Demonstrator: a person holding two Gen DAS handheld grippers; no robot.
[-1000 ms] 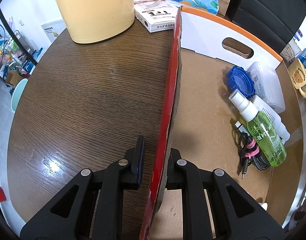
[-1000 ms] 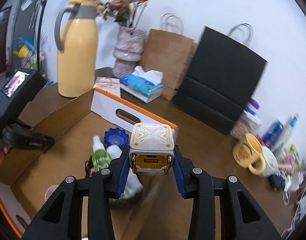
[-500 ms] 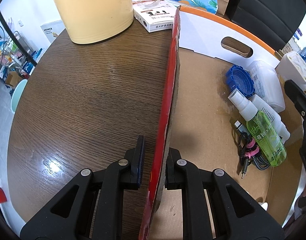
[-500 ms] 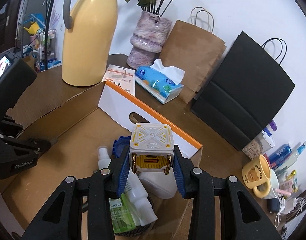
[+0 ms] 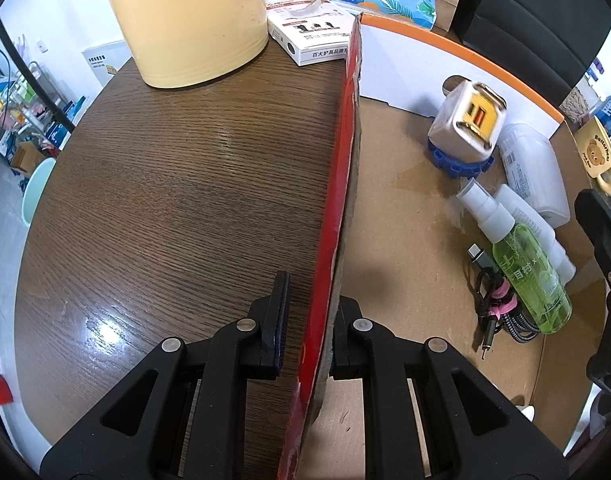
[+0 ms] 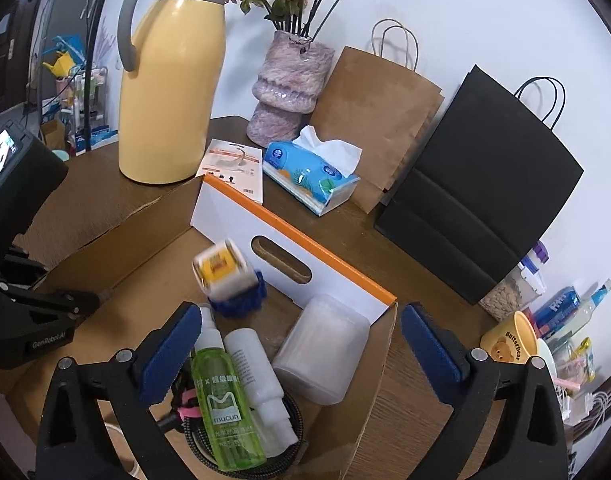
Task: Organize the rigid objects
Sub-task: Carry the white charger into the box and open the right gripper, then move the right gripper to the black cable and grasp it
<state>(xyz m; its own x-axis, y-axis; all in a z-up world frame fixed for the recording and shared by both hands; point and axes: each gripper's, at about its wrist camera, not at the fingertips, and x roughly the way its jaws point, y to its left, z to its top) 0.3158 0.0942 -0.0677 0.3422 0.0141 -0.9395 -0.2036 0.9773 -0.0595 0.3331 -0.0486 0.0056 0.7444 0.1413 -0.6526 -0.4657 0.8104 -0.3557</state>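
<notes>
- The cardboard box (image 6: 369, 412) sat on the brown table (image 5: 177, 208), and most of the sorting looked done: a green spray bottle (image 6: 221, 396), a white bottle (image 6: 253, 372), a clear plastic case (image 6: 325, 352), a coiled cable (image 5: 501, 304) and a blue cap (image 5: 457, 160) all lay inside it.
- The cube charger (image 6: 221, 268), white with a yellow face, was inside the box too, tilted on top of the blue cap and blurred in the right wrist view, so I judged it had not come to rest.
- The right gripper (image 6: 301, 348) was spread wide above the bottles, with nothing between its blue pads (image 6: 169, 352).
- The left gripper (image 5: 305, 336) straddled the box's red-faced side wall (image 5: 337, 216). The inner finger lay against the cardboard, but a gap showed between the outer pad (image 5: 279, 320) and the red face, so it was bracing the wall loosely rather than clamping it.
- Outside the box, a bear mug (image 6: 509, 340), some bottles (image 6: 565, 312) and tangled cords (image 6: 589, 400) were clustered by the right edge of the table. I guessed some of these were still to be put away, though I could not tell which belonged to the job.
- The yellow jug (image 6: 173, 80), vase (image 6: 289, 88), tissue pack (image 6: 309, 176) and paper bags (image 6: 377, 120) stood behind the box.
</notes>
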